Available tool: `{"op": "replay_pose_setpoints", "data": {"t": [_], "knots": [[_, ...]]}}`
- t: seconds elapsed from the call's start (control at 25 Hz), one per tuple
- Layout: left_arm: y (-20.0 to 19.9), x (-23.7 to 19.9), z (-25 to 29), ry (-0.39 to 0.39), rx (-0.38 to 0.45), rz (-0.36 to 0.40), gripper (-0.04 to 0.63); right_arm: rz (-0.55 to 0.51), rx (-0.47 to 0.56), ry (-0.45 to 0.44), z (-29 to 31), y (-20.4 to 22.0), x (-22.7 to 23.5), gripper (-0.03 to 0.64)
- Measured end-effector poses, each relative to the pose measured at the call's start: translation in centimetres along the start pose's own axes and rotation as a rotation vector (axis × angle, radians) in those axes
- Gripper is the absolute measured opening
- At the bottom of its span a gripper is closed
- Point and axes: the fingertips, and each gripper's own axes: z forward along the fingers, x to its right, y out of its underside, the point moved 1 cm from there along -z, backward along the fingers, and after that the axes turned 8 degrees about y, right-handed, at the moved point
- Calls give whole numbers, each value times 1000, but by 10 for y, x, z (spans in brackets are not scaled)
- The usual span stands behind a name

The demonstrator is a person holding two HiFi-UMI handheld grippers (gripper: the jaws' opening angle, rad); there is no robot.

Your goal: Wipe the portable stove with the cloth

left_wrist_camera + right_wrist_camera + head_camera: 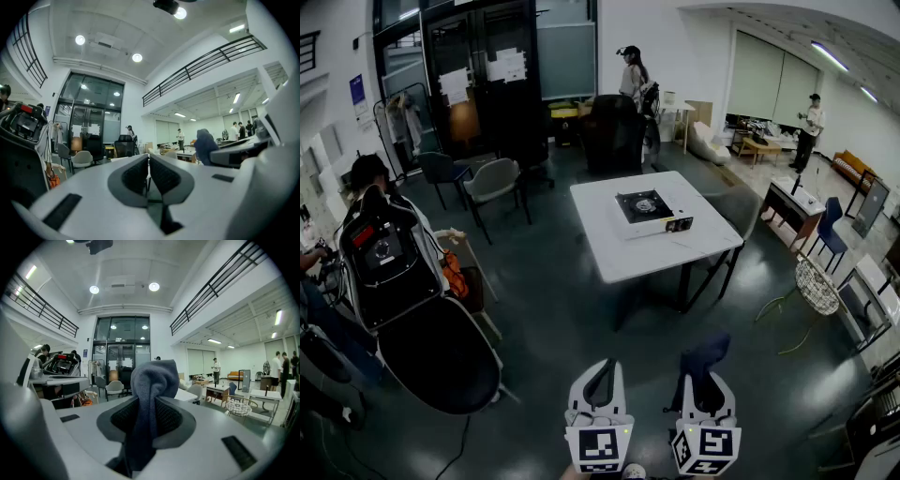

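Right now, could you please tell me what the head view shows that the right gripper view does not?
Only the head view shows the black portable stove in its pale casing. It sits on the white square table, well ahead of both grippers. Only the right gripper view shows the round ceiling lights and the black balcony railing overhead. Both views show the right gripper shut on the dark blue cloth, with the tall glass doors at the far end of the room.
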Motion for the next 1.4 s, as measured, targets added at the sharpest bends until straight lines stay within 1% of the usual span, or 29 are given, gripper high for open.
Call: {"op": "replay_pose_setpoints", "data": {"t": [0.12, 0.68, 0.84, 1.0, 1.2, 1.4], "knots": [[-3, -4, 8, -1, 2, -1, 21, 0, -1, -2, 8, -4, 0, 107], [2, -17, 9, 9, 4, -1, 21, 3, -11, -8, 13, 0, -15, 107], [5, -24, 13, 17, -7, -17, 21, -2, -22, 4, 18, 3, -15, 106], [11, -30, 19, 22, -16, 1, 21, -1, -27, 21, 23, 4, -11, 107], [15, -34, 36, 28, -29, -6, 21, 0, -42, 30, 37, 5, -6, 107], [16, -38, 68, 28, -35, -9, 21, 6, -59, 26, 69, 7, 4, 107]]}}
